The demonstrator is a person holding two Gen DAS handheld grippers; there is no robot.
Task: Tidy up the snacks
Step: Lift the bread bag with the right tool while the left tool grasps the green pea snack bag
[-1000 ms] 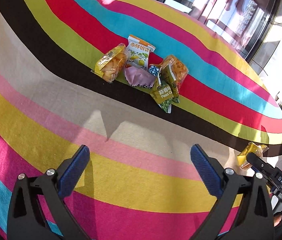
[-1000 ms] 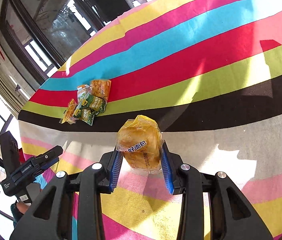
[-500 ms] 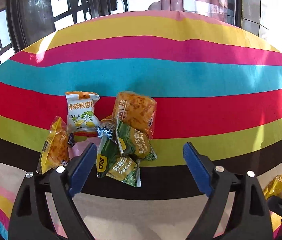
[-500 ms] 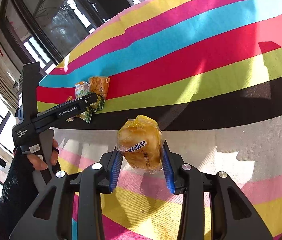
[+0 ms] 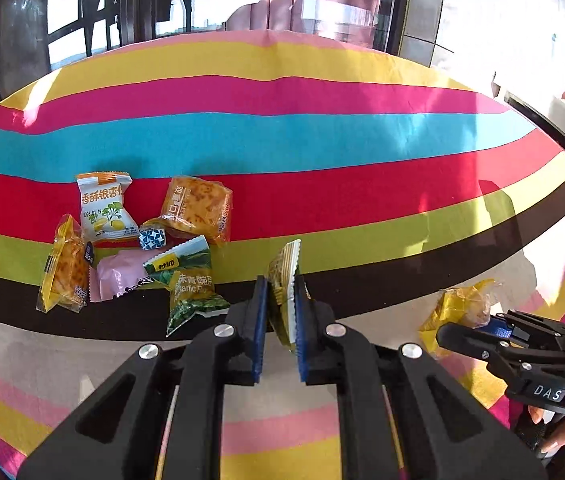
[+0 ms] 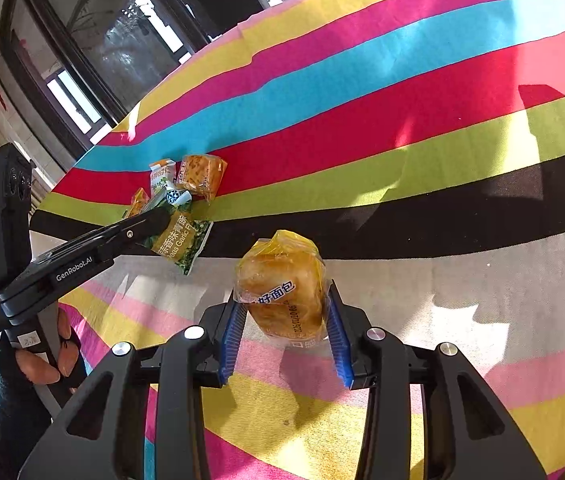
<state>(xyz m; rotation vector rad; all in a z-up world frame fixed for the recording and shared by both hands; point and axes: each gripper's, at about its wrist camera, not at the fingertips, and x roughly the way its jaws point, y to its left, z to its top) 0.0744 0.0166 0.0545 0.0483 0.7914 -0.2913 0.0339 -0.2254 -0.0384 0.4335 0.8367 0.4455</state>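
My left gripper [image 5: 280,286] is shut on a green pea snack packet [image 5: 284,260], which stands edge-on between the blue pads, just right of the snack pile. The pile lies on the striped cloth: a white packet [image 5: 104,208], an orange cracker packet [image 5: 198,208], a yellow packet [image 5: 64,268], a pink packet [image 5: 118,278], a second green pea packet [image 5: 188,284] and a small blue-white candy [image 5: 153,238]. My right gripper [image 6: 284,304] is shut on a yellow bread bag [image 6: 282,284] and rests low over the beige stripe. It also shows at the right of the left wrist view, right gripper [image 5: 478,326].
The striped tablecloth [image 6: 402,92] covers the whole table; its far edge runs along dark windows [image 6: 94,40]. A person's hand [image 6: 42,360] in a dark sleeve holds the left gripper [image 6: 154,220], whose tip sits among the pile's packets.
The left gripper swung over to the pile, closed from wide open onto a green pea packet and drew it out to the right. The right gripper held still with the bread bag.
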